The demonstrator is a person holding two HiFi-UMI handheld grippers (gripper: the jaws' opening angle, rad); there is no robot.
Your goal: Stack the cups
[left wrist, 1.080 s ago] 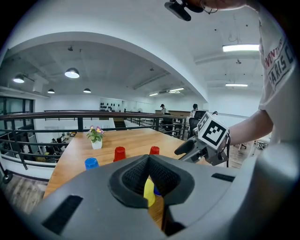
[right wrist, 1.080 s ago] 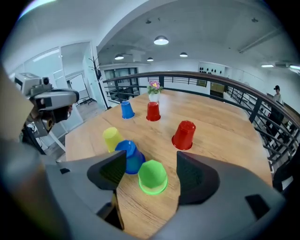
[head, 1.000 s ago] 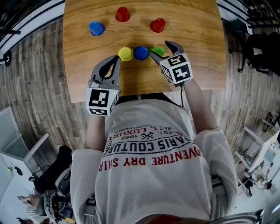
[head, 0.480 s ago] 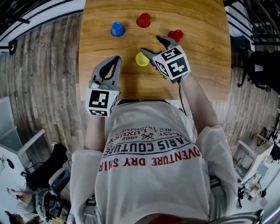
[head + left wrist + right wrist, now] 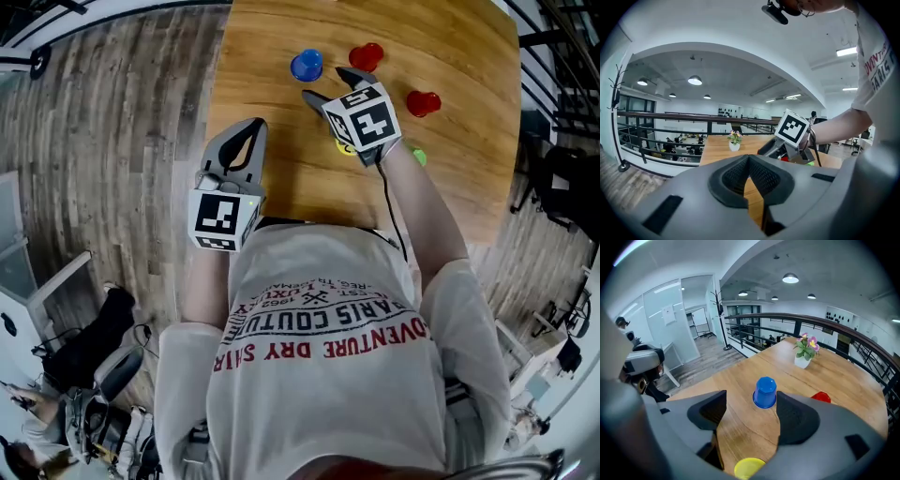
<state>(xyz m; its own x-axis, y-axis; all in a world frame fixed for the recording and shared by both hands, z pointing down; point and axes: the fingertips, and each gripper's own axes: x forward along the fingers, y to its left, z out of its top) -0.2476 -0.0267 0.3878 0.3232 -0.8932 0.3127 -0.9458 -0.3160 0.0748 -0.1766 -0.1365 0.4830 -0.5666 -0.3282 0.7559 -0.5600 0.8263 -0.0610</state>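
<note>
Right claw (image 5: 751,420): jaws spread wide, nothing between them. Upturned blue cup (image 5: 765,392) stands just ahead of the tips, in line with the gap, likely lined up for a side grasp. Yellow cup (image 5: 749,468) sits under the claw's base. A red cup (image 5: 820,397) lies beyond its right jaw. Left claw (image 5: 749,161): jaws pressed together, empty, held aside at the table edge, probably out of the way.

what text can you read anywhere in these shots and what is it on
"ADVENTURE DRY": red print on the person's white t-shirt, last word unclear.
"PARIS COUTURE": dark print, same shirt.
"LUXURY" and "1962": smaller, same shirt.
Small line beside them: too blurred to read.
</note>
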